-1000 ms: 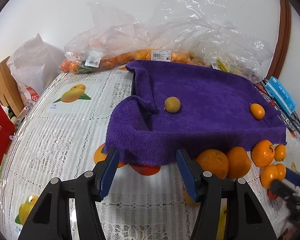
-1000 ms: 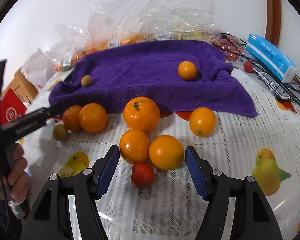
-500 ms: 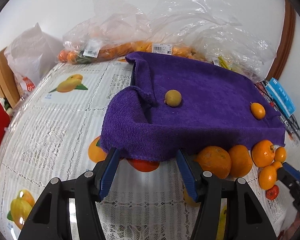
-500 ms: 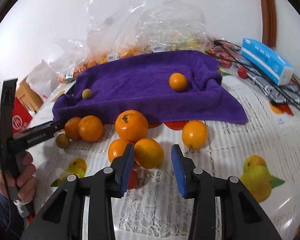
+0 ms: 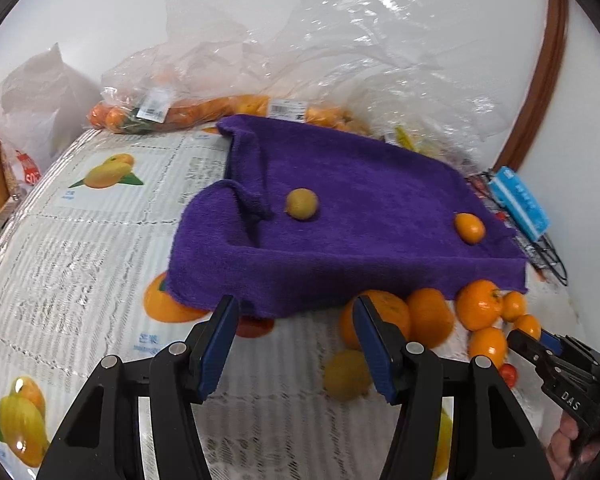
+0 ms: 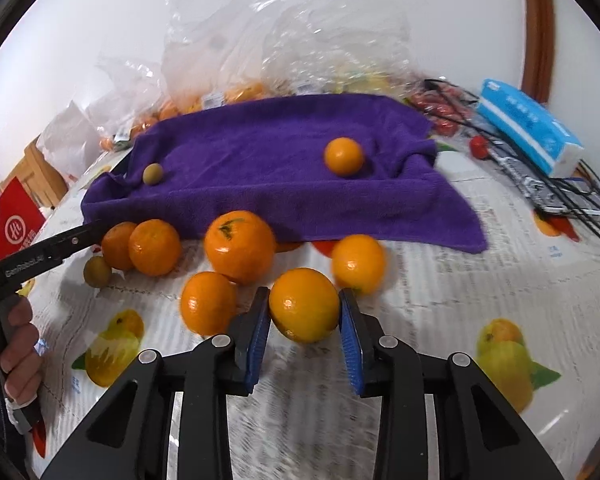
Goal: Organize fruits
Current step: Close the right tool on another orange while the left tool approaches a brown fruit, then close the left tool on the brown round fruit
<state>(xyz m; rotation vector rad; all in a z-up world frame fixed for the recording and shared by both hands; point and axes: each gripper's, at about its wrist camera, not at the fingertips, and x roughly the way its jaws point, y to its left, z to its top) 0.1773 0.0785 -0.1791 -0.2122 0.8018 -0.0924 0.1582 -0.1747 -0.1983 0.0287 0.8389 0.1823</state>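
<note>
An orange [image 6: 304, 306] sits between the blue pads of the right gripper [image 6: 304, 320], whose jaws are closing on it, both pads at its sides, on the tablecloth [image 6: 440, 300] just in front of the purple towel [image 6: 284, 184]. Beside it, also in front of the towel, lie more oranges: one [image 6: 208, 308] to its left, a large one [image 6: 239, 246] behind, one [image 6: 358, 265] to the right, and two [image 6: 144, 246] further left with a small brownish-green fruit [image 6: 97, 272] beside them. On the towel rest a small orange [image 6: 343, 157] and another brownish-green fruit [image 6: 153, 174]. The left gripper [image 5: 296, 344] hangs at the towel's near edge, jaws partly apart with nothing between them. Behind the towel lie clear plastic bags [image 5: 300, 60] with fruit; to its right, a blue tissue pack [image 6: 528, 124] on a wire rack [image 6: 560, 196].
</note>
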